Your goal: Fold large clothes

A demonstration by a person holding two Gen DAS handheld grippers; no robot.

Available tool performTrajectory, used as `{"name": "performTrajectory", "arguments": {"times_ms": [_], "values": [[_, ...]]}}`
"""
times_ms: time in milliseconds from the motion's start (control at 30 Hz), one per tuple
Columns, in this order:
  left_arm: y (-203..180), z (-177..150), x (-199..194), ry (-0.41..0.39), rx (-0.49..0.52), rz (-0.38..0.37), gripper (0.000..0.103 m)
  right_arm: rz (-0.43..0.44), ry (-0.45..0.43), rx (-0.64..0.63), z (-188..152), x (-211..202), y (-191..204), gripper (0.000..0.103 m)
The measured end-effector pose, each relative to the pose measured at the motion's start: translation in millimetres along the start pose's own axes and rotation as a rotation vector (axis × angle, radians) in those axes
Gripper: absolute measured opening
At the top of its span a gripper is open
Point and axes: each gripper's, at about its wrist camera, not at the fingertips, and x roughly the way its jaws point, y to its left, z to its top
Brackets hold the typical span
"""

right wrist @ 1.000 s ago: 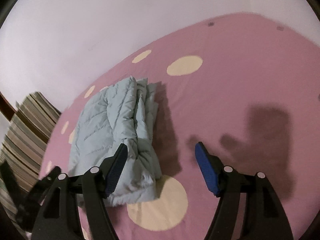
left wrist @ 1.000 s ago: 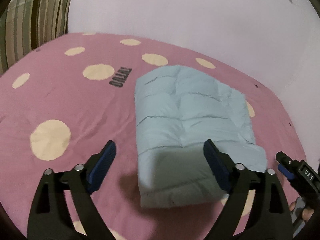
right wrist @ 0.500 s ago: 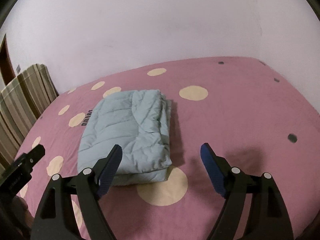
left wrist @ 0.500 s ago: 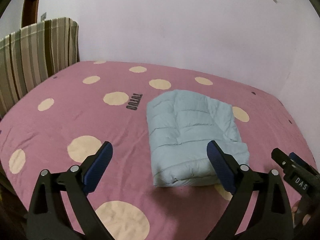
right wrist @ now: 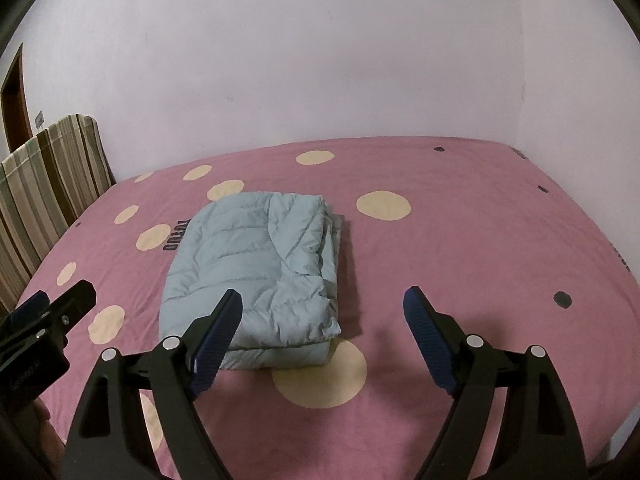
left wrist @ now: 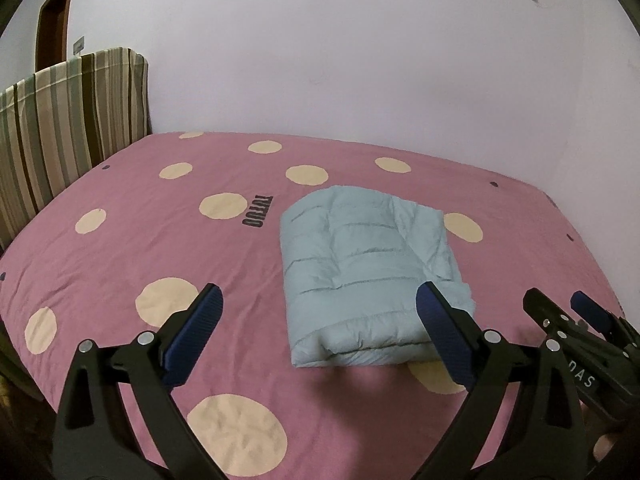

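Observation:
A light blue puffer jacket [left wrist: 360, 272] lies folded into a thick rectangle on the pink bed [left wrist: 120, 248]. My left gripper [left wrist: 320, 292] hovers above and in front of its near edge, jaws wide open, nothing between the blue pads. From the right wrist view the same jacket [right wrist: 256, 264] sits left of centre. My right gripper [right wrist: 323, 295] hangs open over the jacket's near right corner and touches nothing. Each gripper shows at the edge of the other's view: the right gripper [left wrist: 560, 320] and the left gripper [right wrist: 60, 304].
The pink sheet [right wrist: 460, 248] with cream dots covers the whole bed, with bare room to both sides of the jacket. A striped cushion [left wrist: 60, 120] stands at the left end. Pale walls [left wrist: 360, 60] close the far side and the right corner.
Both grippers have drawn back and risen from the jacket, which now looks smaller and farther. The right gripper's view has rolled level and its jaws have widened. The jacket has stayed put.

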Motion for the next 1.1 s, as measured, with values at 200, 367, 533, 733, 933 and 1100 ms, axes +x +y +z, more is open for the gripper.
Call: {"name": "performTrajectory", "arguments": {"times_ms": [200, 367, 533, 733, 933, 1100], "values": [[-4, -2, -2, 0.001, 0.009, 0.005, 0.097, -0.004, 0.005, 0.001, -1, 1, 0, 0.082], [-8, -5, -3, -0.002, 0.016, 0.009, 0.097, -0.002, 0.004, 0.001, -1, 1, 0, 0.082], [-9, -6, -4, -0.003, 0.015, 0.007, 0.097, 0.001, 0.002, 0.003, -2, 0, 0, 0.082], [-10, -7, -4, 0.0, 0.017, 0.008, 0.097, 0.003, 0.001, 0.006, -2, 0, -1, 0.082], [-11, -7, -6, 0.0, 0.019, 0.008, 0.097, 0.003, 0.001, 0.007, -2, 0, 0, 0.082], [-11, -8, -6, -0.001, 0.018, 0.005, 0.097, 0.006, 0.0, 0.007, -3, 0, 0, 0.082]]}}
